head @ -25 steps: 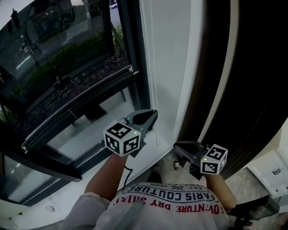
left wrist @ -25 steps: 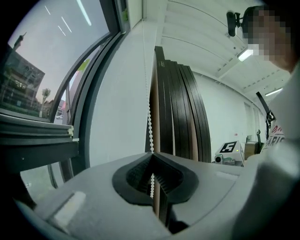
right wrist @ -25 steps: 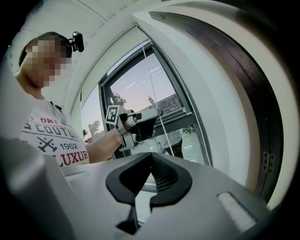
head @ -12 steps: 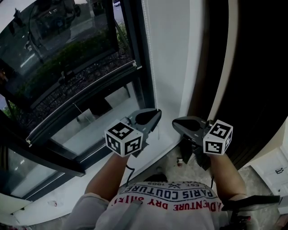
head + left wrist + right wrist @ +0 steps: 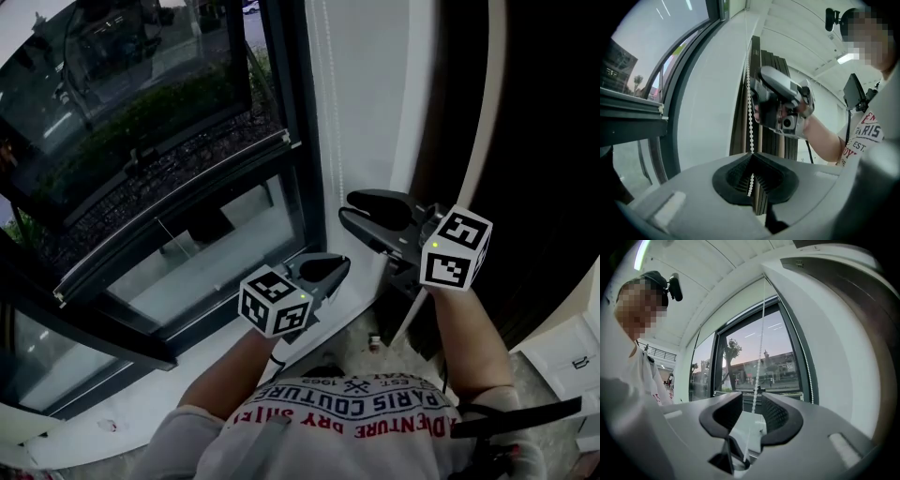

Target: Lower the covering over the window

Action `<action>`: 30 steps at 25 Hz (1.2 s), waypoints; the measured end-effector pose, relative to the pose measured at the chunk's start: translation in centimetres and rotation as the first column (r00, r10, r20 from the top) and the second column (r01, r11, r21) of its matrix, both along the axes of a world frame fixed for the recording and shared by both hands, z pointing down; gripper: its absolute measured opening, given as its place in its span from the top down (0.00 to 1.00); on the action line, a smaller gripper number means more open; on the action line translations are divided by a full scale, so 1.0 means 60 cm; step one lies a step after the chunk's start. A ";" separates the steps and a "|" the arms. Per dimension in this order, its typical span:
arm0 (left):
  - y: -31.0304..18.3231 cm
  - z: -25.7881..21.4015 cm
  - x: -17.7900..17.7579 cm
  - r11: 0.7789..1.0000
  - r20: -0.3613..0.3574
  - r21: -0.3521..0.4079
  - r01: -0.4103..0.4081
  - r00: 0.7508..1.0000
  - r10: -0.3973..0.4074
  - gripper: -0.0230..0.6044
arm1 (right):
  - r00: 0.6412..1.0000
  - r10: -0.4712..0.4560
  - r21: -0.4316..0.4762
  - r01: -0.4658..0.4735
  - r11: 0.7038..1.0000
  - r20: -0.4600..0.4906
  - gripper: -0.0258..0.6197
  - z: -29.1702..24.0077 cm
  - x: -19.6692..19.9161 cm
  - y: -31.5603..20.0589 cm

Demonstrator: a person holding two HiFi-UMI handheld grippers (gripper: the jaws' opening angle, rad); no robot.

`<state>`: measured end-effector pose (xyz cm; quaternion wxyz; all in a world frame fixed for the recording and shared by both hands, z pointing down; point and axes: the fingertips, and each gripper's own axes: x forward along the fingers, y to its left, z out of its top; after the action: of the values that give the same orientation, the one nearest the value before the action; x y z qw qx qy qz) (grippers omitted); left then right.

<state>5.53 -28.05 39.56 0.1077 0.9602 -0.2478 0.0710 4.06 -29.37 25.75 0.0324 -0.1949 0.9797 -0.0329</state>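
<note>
While the left gripper point(image 5: 751, 180) holds the bead chain point(image 5: 749, 108) with fingers fully closed | right gripper point(image 5: 752, 412): fingers just spread, chain running untouched between them, toward 12 o'clock | chain hangs beside the window frame point(image 5: 291, 94) | judged light, limp, slippery: regrip higher, pull straight down.

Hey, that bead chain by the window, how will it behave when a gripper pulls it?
The bead chain looks thin and floppy, likely to sway if nudged. Its round beads may slip, yet the left gripper, shut on it, seems to hold. It probably weighs little: it hangs free between the jaws of the right gripper, which have just been opening.
</note>
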 end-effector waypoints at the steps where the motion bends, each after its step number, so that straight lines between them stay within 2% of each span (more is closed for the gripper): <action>1: 0.000 0.008 0.003 1.000 0.003 -0.006 -0.005 1.000 0.005 0.96 | 1.000 0.000 0.006 0.000 1.000 -0.007 0.78 -0.006 -0.005 -0.007; 5: -0.012 0.024 0.006 1.000 -0.016 -0.007 0.014 1.000 -0.014 0.96 | 0.999 -0.013 0.023 0.013 1.000 -0.032 0.78 -0.017 -0.020 -0.024; 14: -0.035 0.030 0.002 1.000 -0.024 0.000 0.026 0.999 -0.026 0.96 | 0.996 0.030 0.029 -0.027 0.999 -0.087 0.93 -0.024 -0.023 -0.060; 17: -0.043 0.049 0.001 0.999 0.011 0.002 0.046 0.999 -0.046 0.96 | 0.992 0.031 0.001 -0.031 1.000 -0.119 0.94 -0.006 -0.025 -0.069; 20: -0.046 0.083 -0.003 0.997 0.010 -0.037 0.073 0.997 -0.073 0.96 | 0.984 0.058 0.014 -0.056 0.998 -0.171 0.95 0.033 -0.029 -0.076; 22: -0.050 0.099 -0.007 0.994 0.002 -0.064 0.086 0.996 -0.086 0.96 | 0.986 0.060 0.000 -0.061 0.998 -0.156 0.95 0.051 -0.027 -0.079; 26: -0.053 0.140 -0.009 0.992 0.049 -0.085 0.093 0.995 -0.089 0.96 | 0.988 0.051 -0.047 -0.058 0.997 -0.144 0.95 0.089 -0.024 -0.079; 30: -0.046 0.188 -0.008 0.986 0.057 -0.134 0.100 0.994 -0.093 0.96 | 0.988 0.056 -0.090 -0.070 0.993 -0.143 0.95 0.138 -0.017 -0.074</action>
<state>5.04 -30.80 50.84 0.1703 0.9352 -0.2914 0.1069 3.03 -33.78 34.04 -0.0450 -0.2289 0.9703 -0.0646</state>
